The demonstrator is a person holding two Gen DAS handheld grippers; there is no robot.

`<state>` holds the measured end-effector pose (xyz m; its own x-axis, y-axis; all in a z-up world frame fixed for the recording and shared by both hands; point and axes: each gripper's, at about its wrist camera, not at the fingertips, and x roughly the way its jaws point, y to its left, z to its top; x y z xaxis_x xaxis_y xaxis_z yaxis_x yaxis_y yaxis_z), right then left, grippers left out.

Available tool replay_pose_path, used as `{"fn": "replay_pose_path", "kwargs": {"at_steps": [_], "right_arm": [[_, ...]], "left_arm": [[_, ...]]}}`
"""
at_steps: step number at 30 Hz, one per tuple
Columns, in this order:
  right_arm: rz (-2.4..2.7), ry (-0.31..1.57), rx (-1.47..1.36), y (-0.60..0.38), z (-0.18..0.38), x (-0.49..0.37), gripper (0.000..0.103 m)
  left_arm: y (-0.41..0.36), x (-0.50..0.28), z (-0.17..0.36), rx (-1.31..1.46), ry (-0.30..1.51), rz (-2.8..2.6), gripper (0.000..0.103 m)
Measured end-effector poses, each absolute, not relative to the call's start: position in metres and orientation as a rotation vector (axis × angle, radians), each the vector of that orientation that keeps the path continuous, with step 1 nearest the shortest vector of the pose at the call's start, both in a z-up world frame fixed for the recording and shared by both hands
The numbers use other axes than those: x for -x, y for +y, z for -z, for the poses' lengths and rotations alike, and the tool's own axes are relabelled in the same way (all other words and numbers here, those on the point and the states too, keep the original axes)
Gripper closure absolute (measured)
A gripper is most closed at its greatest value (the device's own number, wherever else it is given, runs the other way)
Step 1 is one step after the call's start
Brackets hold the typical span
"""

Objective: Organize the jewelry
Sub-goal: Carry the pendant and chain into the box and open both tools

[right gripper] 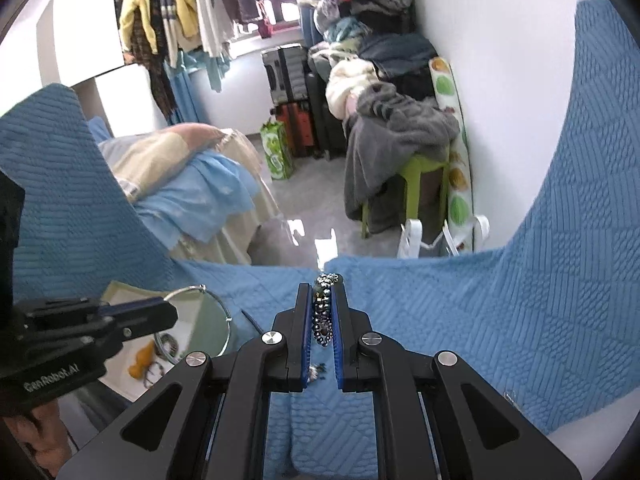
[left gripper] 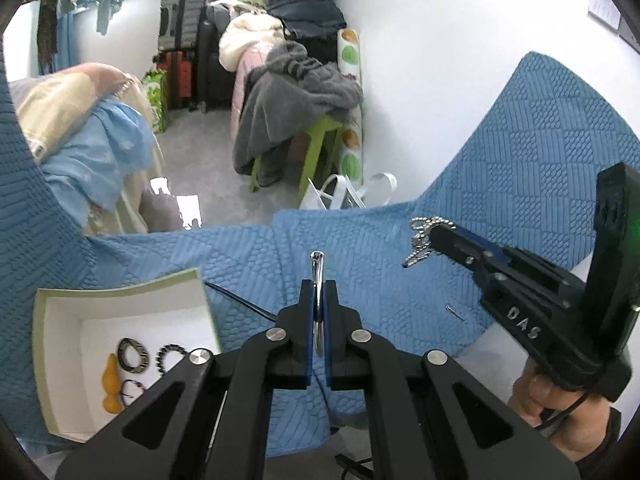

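My left gripper is shut on a thin silver bangle that stands edge-on between its blue pads, raised above the blue quilted cloth. From the right wrist view the same bangle shows as a big ring hanging from the left gripper. My right gripper is shut on a beaded bracelet of dark shiny beads; in the left wrist view that bracelet dangles from the right gripper. A white open box at lower left holds several rings and a yellow piece.
A small silver pin lies on the cloth near the right gripper. Beyond the cloth's edge are a green stool piled with grey clothes, suitcases, a white bag and a bed with blue bedding. A hand holds the right gripper.
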<state>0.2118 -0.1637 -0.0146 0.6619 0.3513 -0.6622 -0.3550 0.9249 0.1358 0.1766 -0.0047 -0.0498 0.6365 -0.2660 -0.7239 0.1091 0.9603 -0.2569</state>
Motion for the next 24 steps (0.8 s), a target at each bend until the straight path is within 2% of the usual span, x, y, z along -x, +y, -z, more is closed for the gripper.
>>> {"fn": "replay_pose_path", "kwargs": {"at_steps": [13,24], "right_arm": [[-0.526,0.679,0.015,-0.103,-0.033,-0.186,0.096],[-0.624,0.717,0.050,-0.038,-0.017,-0.175,0.096]], "left_arm": [[0.065,-0.147,0.029,0.242,0.769,0.128,0.100],[0.119,-0.132,0.049,0.250,0.810,0.015,0.100]]}}
